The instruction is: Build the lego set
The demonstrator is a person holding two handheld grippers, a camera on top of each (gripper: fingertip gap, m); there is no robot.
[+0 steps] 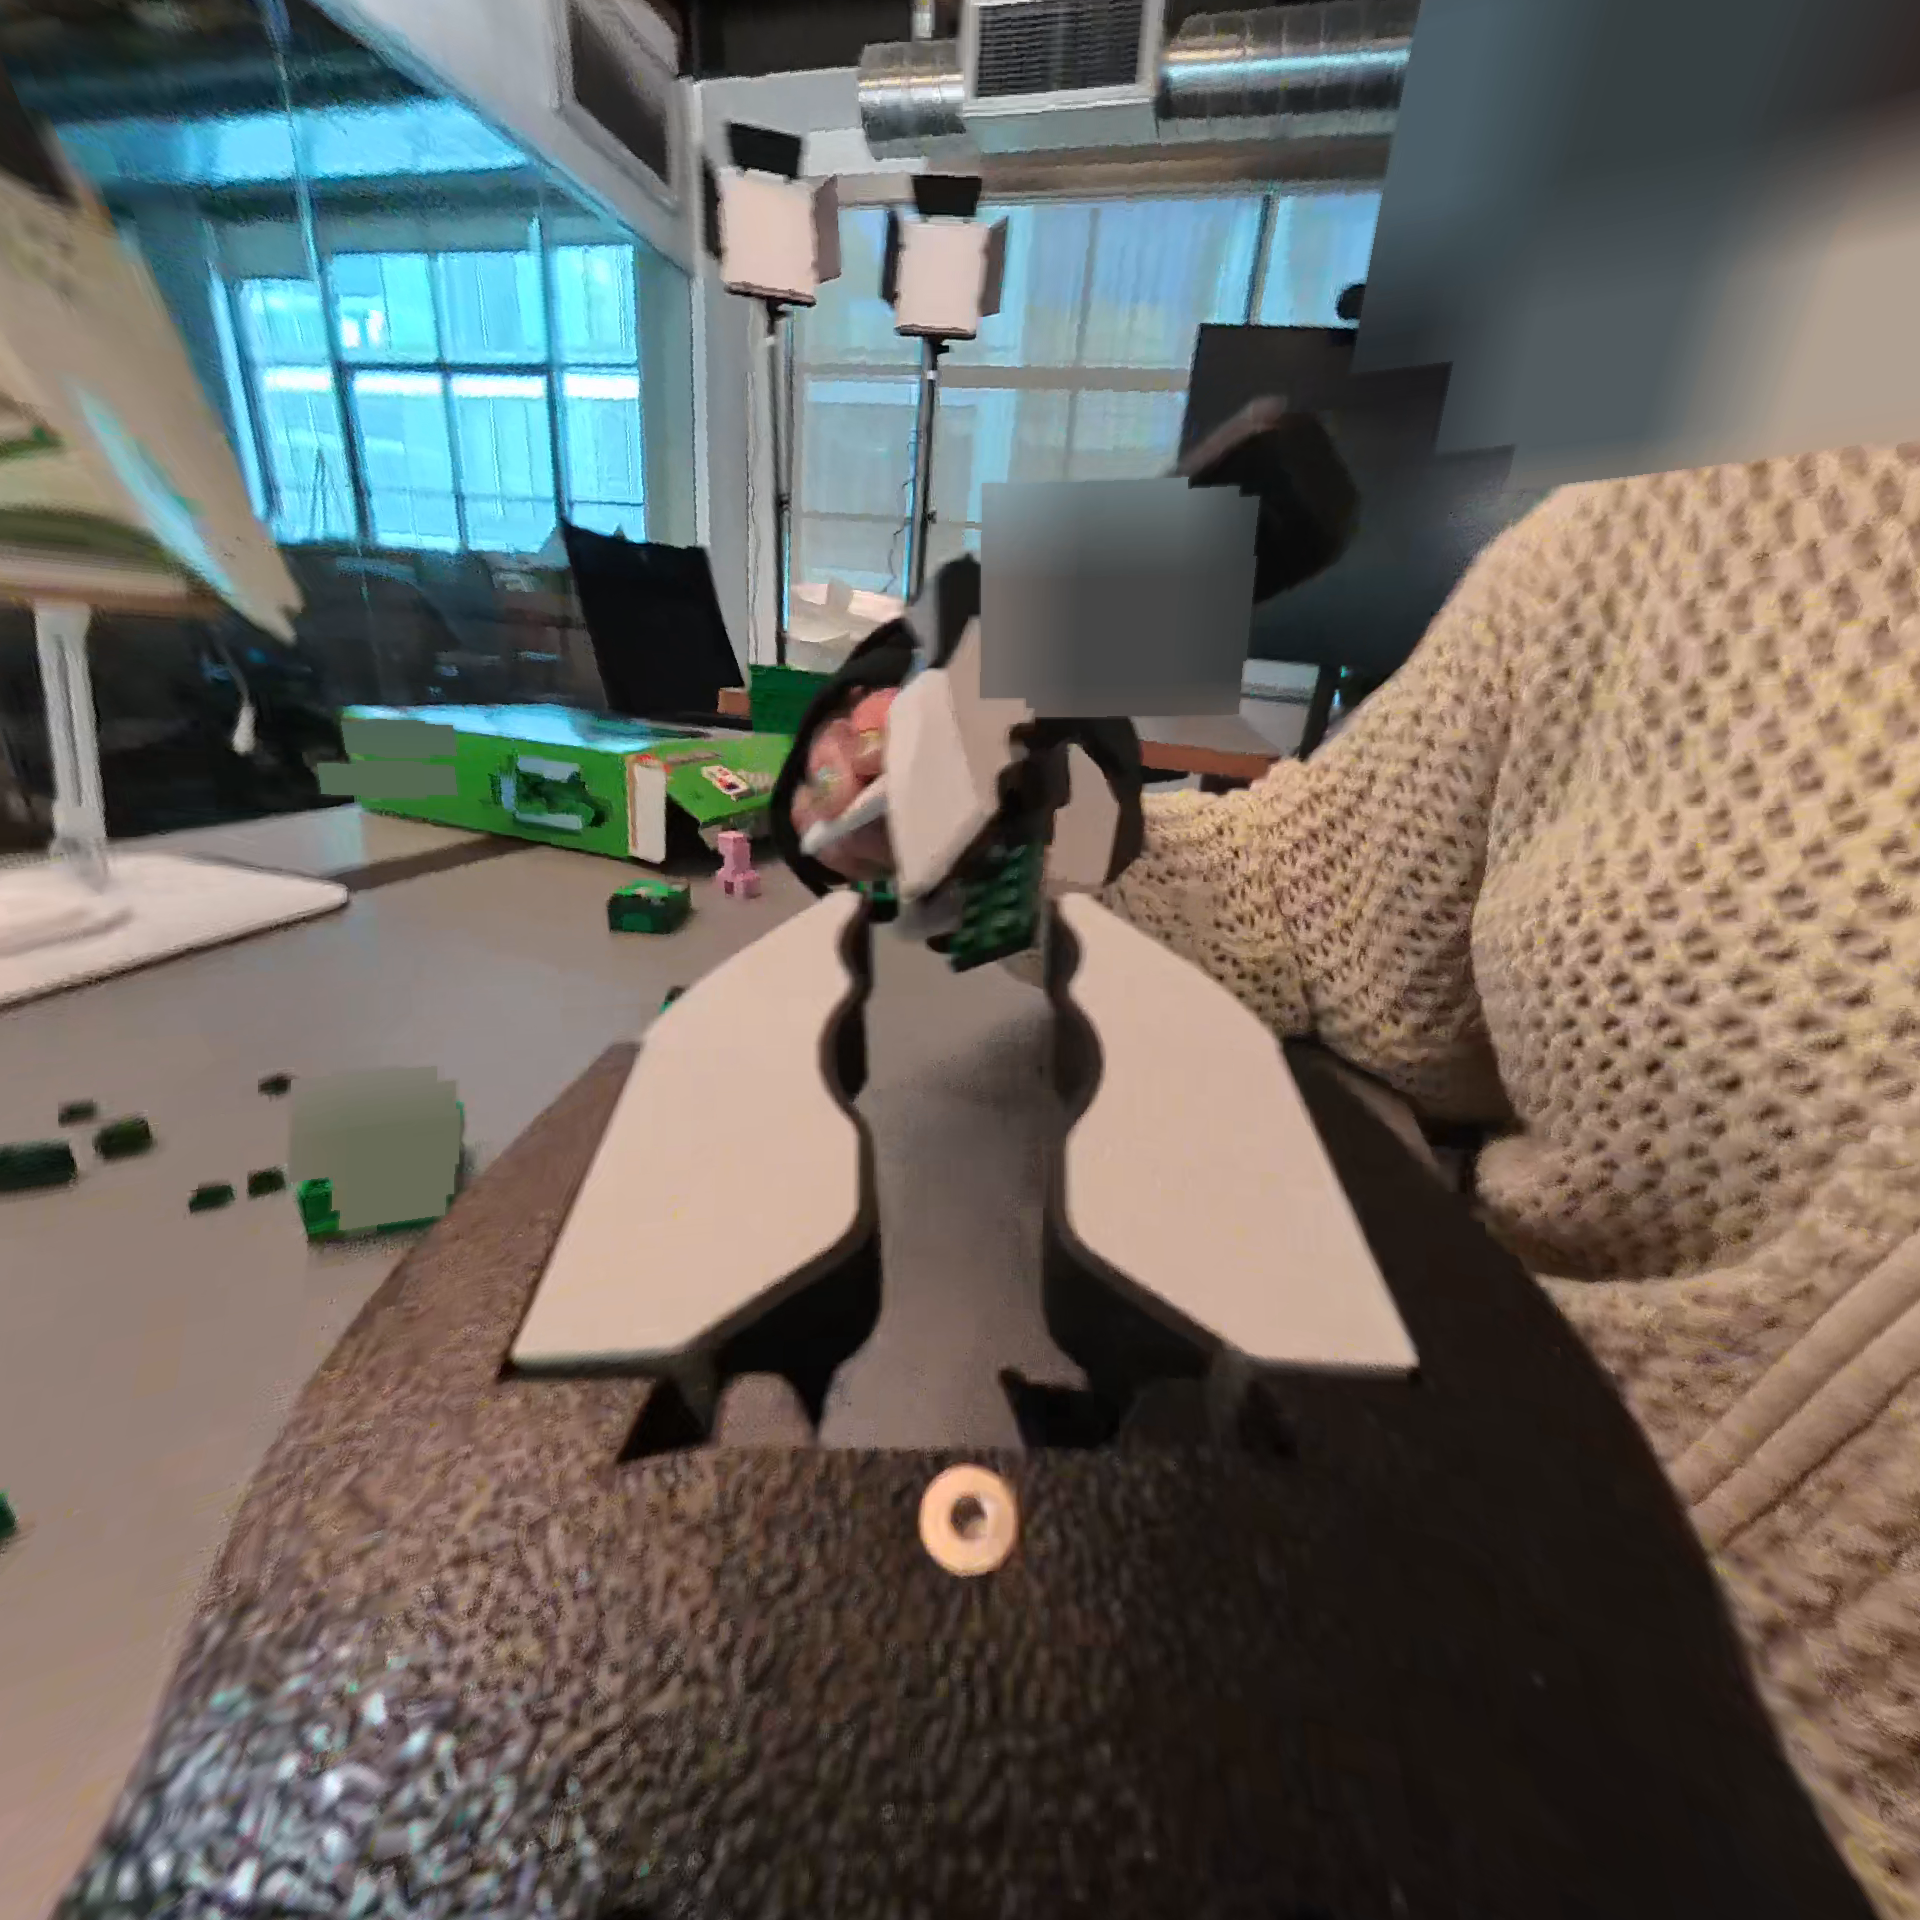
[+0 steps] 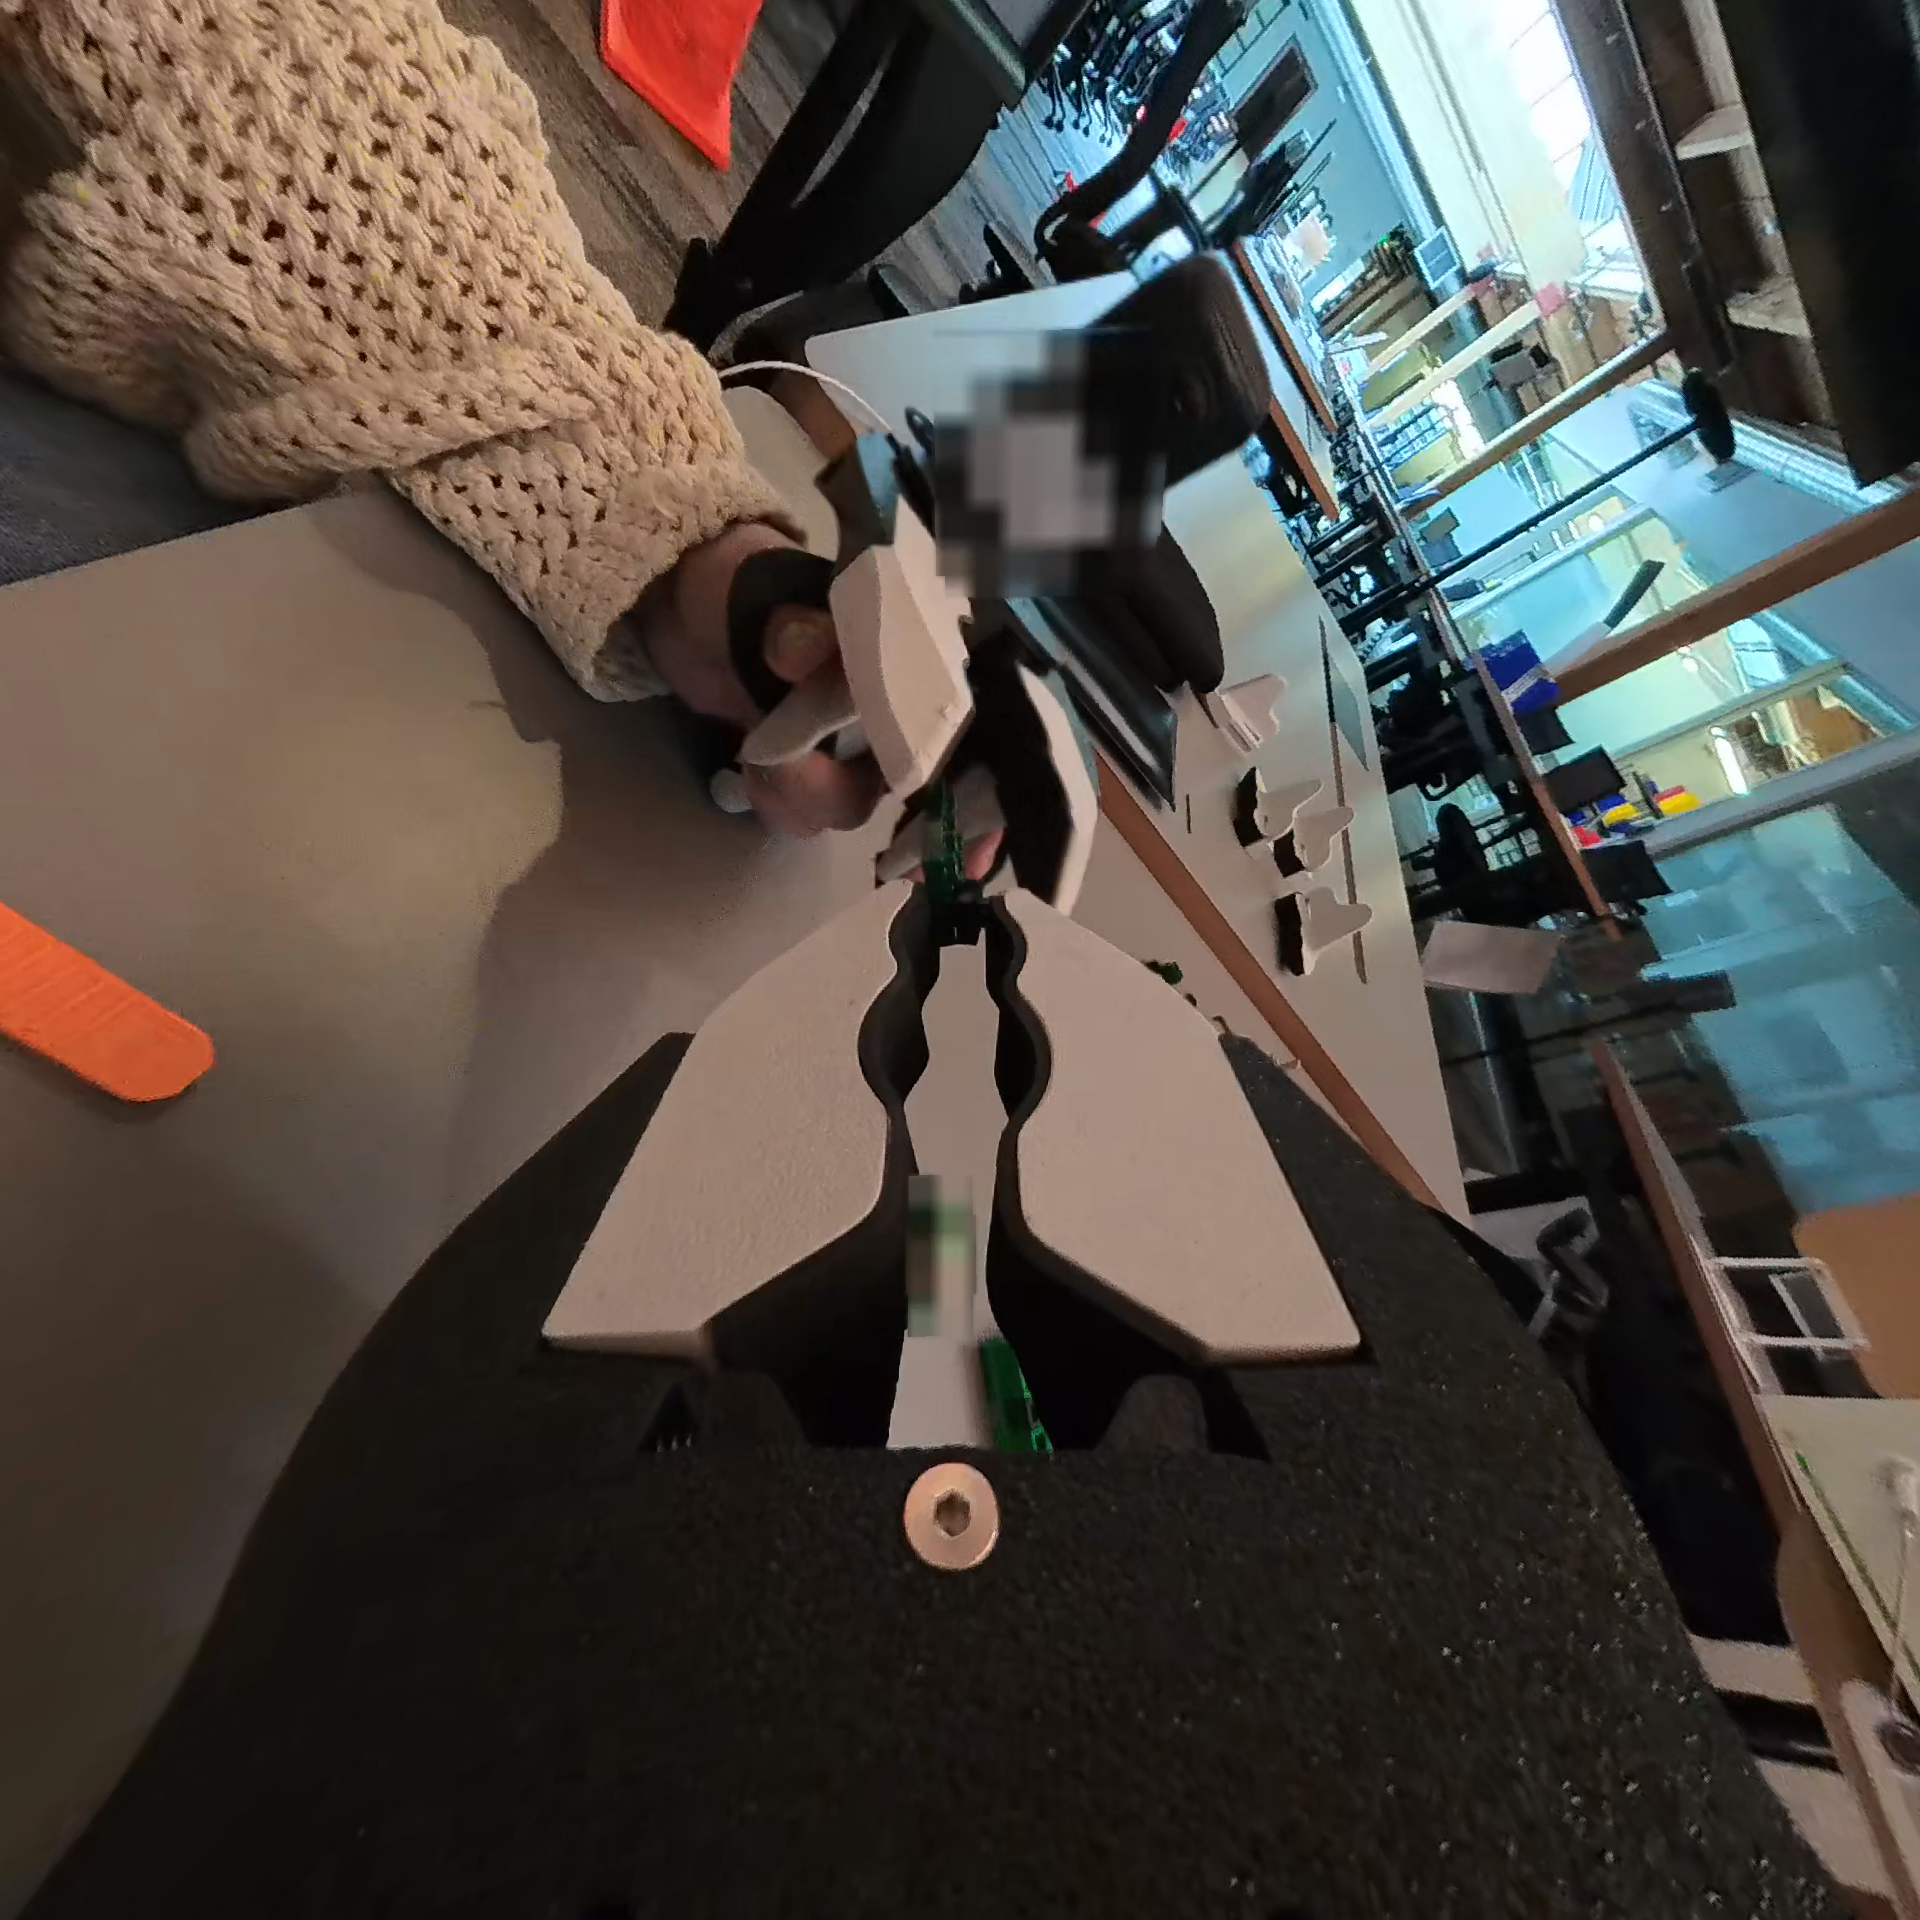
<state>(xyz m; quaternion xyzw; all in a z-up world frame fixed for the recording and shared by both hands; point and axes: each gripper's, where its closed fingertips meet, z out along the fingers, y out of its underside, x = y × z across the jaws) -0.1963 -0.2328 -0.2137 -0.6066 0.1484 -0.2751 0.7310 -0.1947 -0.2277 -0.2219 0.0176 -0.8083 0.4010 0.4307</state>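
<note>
Lego plate (image 1: 995,902), green, sits in mid-air over the counter (image 1: 499,997), clamped by our right hand-held gripper (image 1: 971,914); our left hand-held gripper (image 1: 961,920) is released, jaws apart just beside it. We should square the plate, then close gently across its edges before pressing.

The left gripper (image 1: 961,925) has its fingers spread apart. The right gripper (image 2: 956,920) has its fingers nearly together at the tips. Both face each other closely.

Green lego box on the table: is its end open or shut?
Open. The green box lies flat on the table, and the flap at its right end is folded outward.
</note>
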